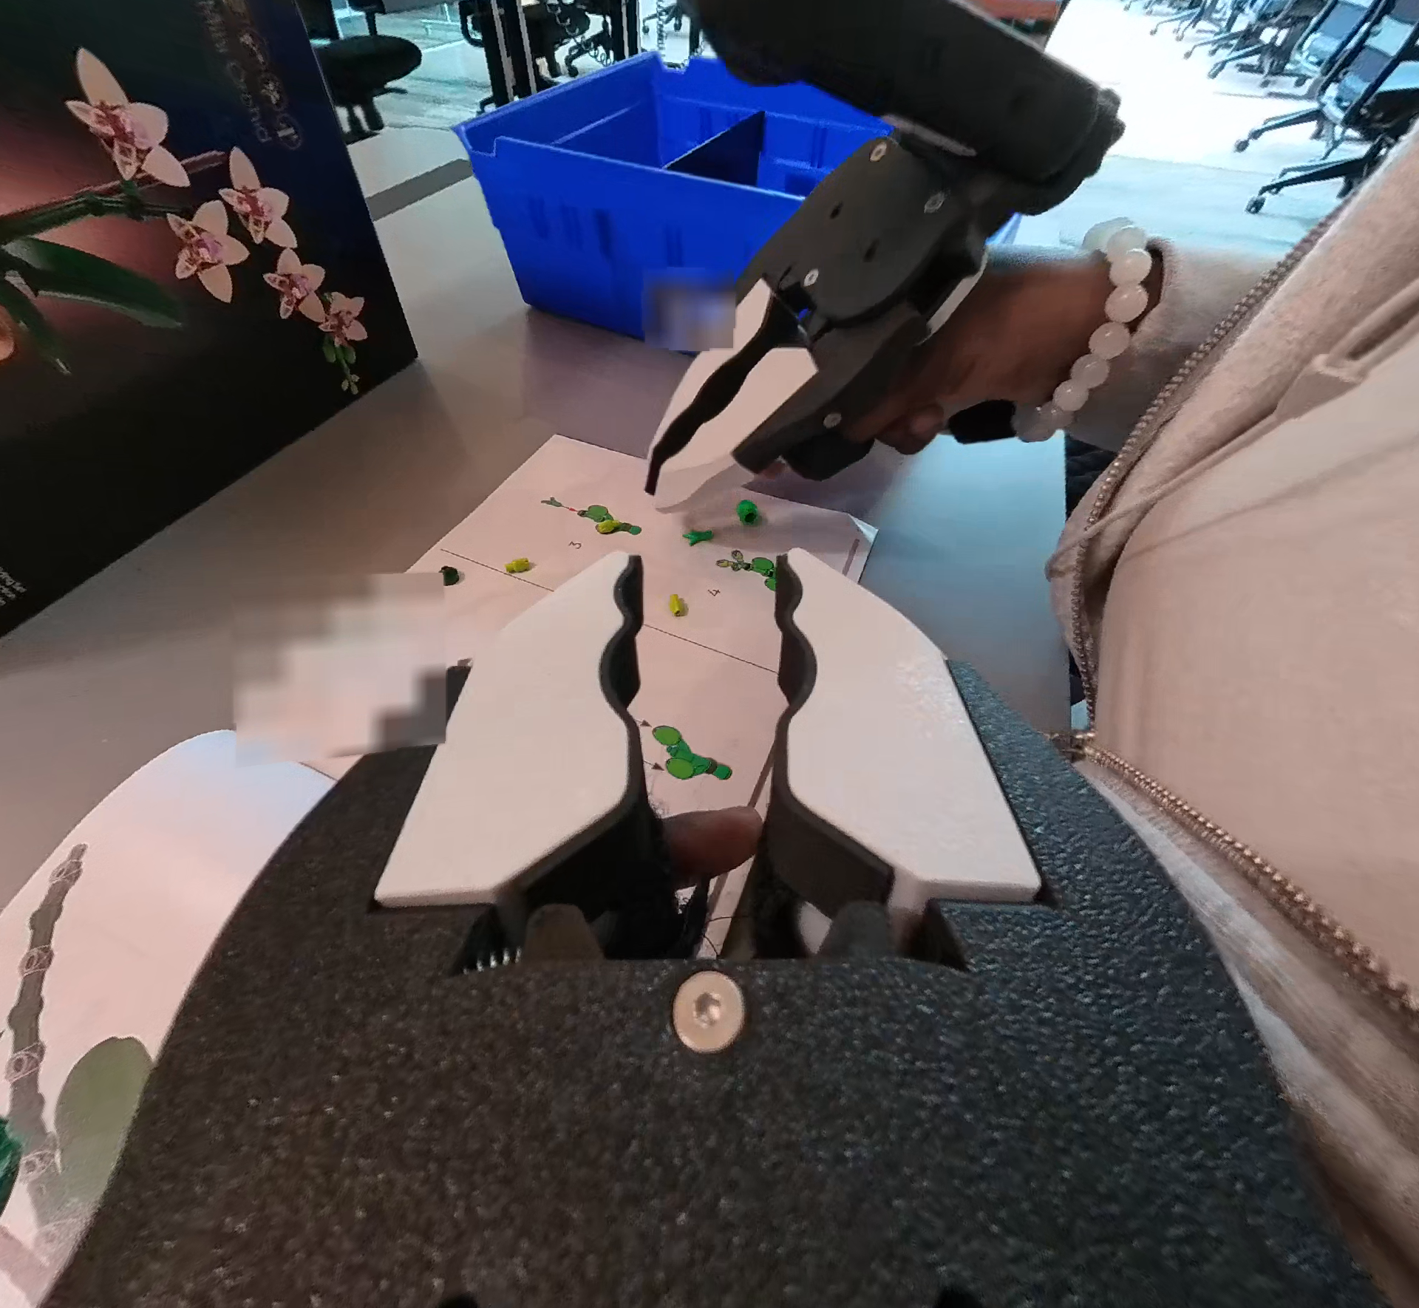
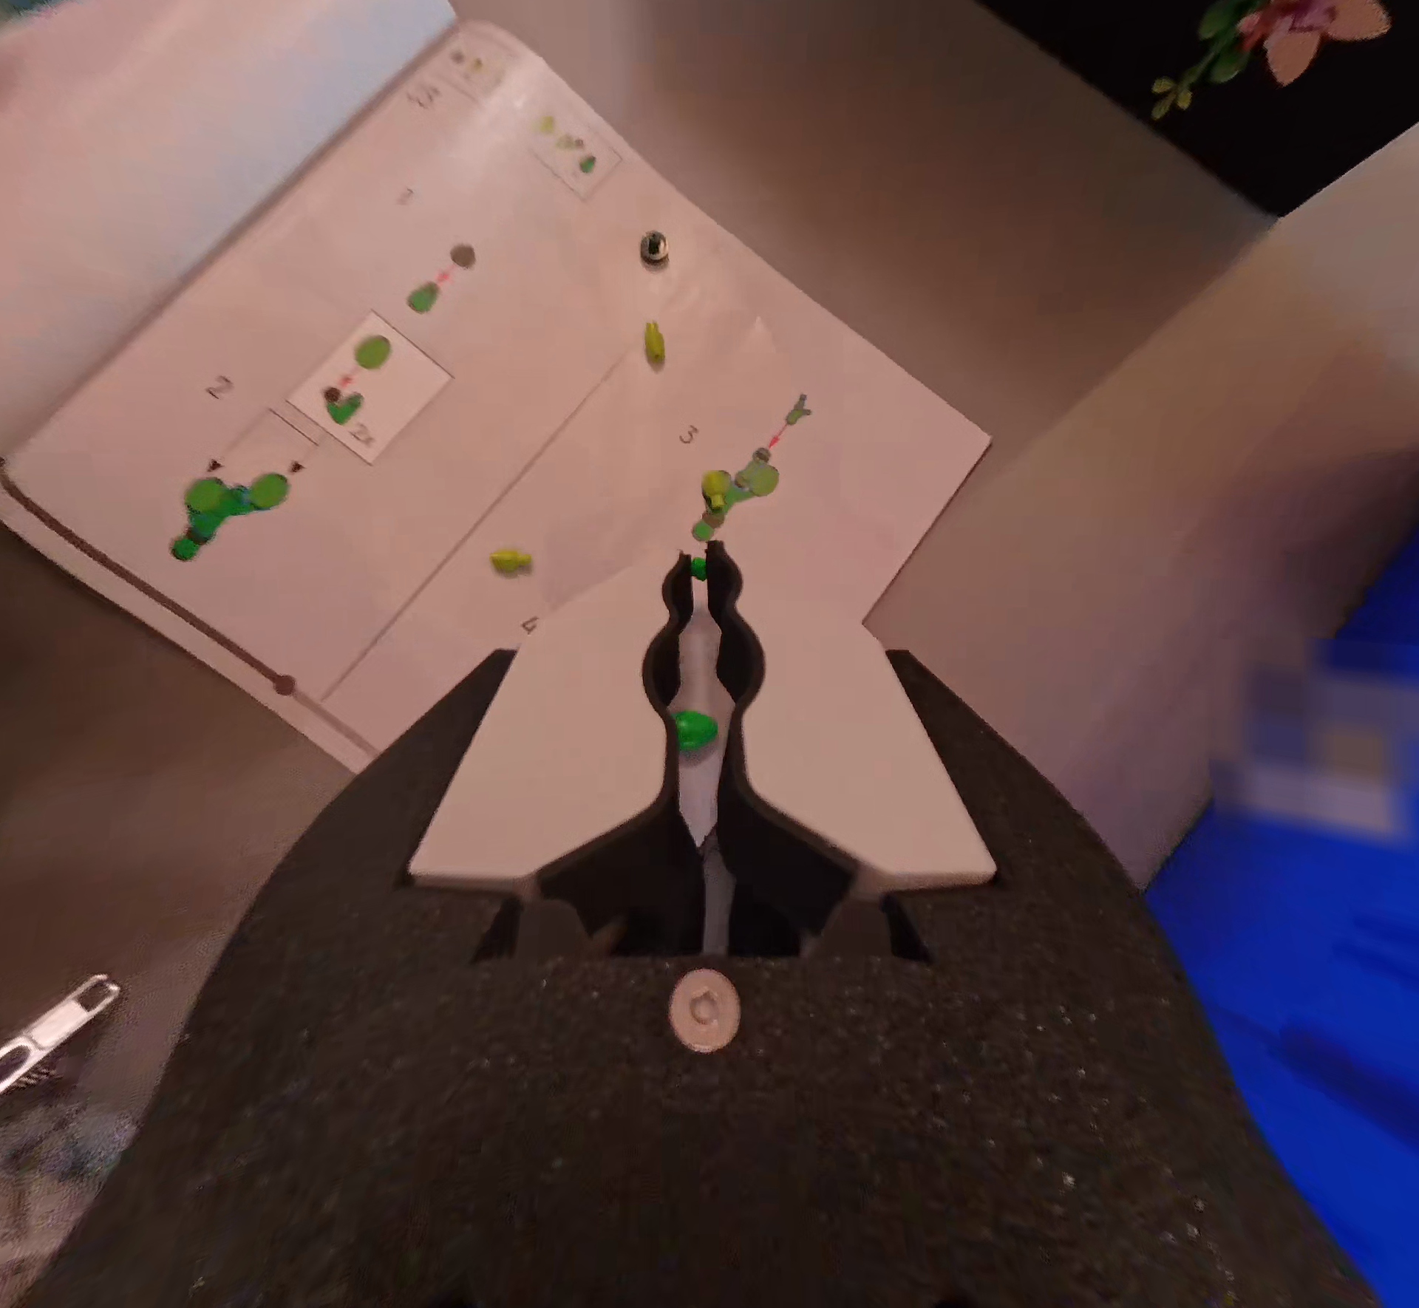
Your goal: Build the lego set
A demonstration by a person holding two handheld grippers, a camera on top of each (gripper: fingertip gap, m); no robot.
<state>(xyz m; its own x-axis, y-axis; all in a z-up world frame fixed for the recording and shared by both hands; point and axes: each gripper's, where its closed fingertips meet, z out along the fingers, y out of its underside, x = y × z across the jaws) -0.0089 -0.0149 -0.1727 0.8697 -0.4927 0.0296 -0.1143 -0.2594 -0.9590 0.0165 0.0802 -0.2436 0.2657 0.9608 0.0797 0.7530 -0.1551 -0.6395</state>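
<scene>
The open instruction booklet (image 1: 553, 503) lies on the grey table, with small pieces on its page. They are a round green piece (image 1: 749, 511), a green star-shaped piece (image 1: 697, 536), yellow-green pieces (image 1: 518, 565) (image 1: 676, 605) and a dark piece (image 1: 449, 575). My left gripper (image 1: 706, 569) is open and empty, low over the booklet. My right gripper (image 2: 695, 553) hovers over the page (image 2: 537, 273), jaws almost shut with a thin slit between them. A bit of green (image 2: 697, 566) shows between the tips; I cannot tell whether it is held. Another green piece (image 2: 693, 727) lies below the slit.
The dark set box (image 1: 192, 235) with an orchid picture stands at the left. A blue divided bin (image 1: 614, 212) sits behind the booklet. The person's torso in a beige zip jacket (image 1: 1267, 580) fills the right side. Office tables and chairs stand far behind. The tips of one gripper are about 12 cm away from the tips of the other. From my right tips it is roughly 4 cm to the green piece (image 2: 693, 727); from my left, 12 cm. My left wrist view (image 1: 745, 509) looks at it from another angle.
</scene>
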